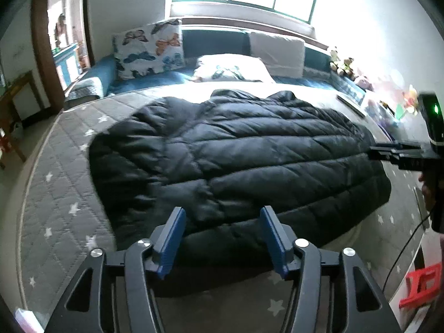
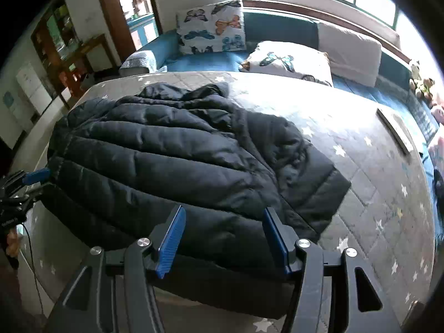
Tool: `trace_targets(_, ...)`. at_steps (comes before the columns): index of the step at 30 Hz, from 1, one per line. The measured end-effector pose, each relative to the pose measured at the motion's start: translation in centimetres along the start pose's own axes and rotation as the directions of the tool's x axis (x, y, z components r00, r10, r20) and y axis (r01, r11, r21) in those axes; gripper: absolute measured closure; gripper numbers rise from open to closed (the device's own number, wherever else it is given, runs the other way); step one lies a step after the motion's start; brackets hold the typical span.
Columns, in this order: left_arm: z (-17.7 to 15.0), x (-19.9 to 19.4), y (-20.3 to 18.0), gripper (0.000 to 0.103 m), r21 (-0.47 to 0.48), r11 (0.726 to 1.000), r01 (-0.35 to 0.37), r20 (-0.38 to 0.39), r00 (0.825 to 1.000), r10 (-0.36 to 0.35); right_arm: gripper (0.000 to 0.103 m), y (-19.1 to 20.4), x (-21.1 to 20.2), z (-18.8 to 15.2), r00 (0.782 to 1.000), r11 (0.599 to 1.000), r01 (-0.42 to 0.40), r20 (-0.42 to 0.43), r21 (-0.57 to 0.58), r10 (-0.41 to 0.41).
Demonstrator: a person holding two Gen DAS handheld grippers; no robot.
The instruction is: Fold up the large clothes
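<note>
A black quilted puffer jacket [image 1: 236,152] lies folded on a grey star-print bed cover [image 1: 63,183]. My left gripper [image 1: 222,213] hovers open over the jacket's near edge, blue pads apart and pressing on nothing. At the right edge of the left wrist view, my right gripper [image 1: 388,152] sits by the jacket's right side. In the right wrist view the jacket [image 2: 180,161] fills the left and middle, one flap spread toward the right on the bed cover [image 2: 374,188]. My right gripper [image 2: 224,212] is open above the jacket's near hem. The left gripper's blue fingertip [image 2: 36,176] shows at the jacket's left edge.
Butterfly pillows [image 1: 148,51] and a white cushion [image 1: 277,52] lean against the blue headboard under a bright window. Plush toys [image 1: 342,63] sit at the far right. A flat grey slab [image 2: 394,130] lies on the cover's right side. A red stool [image 1: 421,285] stands beside the bed.
</note>
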State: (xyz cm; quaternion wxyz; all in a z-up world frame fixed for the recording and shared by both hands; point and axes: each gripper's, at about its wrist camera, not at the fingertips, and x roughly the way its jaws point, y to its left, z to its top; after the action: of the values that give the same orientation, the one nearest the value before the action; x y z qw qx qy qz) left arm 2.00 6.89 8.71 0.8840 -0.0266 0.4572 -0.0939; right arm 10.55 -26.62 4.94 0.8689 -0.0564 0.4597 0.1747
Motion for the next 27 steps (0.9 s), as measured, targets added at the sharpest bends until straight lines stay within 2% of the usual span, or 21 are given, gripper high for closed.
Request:
trace_targets(4,0.5,-1.6,2.8,0.020,-0.091,0.996,0.005,0.034,0.999,-0.002,0.036,-1.7,-0.3,-0.3,1.000,0.999,0.008,0.006,0.045,-0.008)
trace_targets(10,1.3,-1.0,7.5,0.018,-0.231,0.973,0.015,0.023,1.000,-0.010,0.031,-4.6,0.0,-0.8,1.000,0.992,0.011,0.007,0.123,-0.012)
trace_targets(15,1.2,1.1,10.4,0.018,-0.319,0.948,0.020,-0.005,1.000,-0.023,0.030,-7.3,1.7,-1.4,0.997,0.971,-0.066,-0.017,0.229,0.071)
trace_targets(19,0.4,2.8,12.9,0.018,-0.417,0.903,0.106,-0.004,0.993,-0.119,0.020,-9.2,3.3,-1.7,0.988,0.938,-0.143,-0.017,0.317,0.156)
trace_targets(23,-0.2,4.2,14.4,0.017,-0.472,0.862,0.186,0.017,0.979,-0.202,0.014,-10.7,4.9,-1.8,0.961,0.880,-0.258,0.008,0.400,0.278)
trace_targets(27,-0.2,5.3,15.6,0.009,-0.496,0.838,0.229,0.037,0.969,-0.243,0.007,-10.8,6.5,-1.6,0.941,0.851,-0.309,0.010,0.425,0.337)
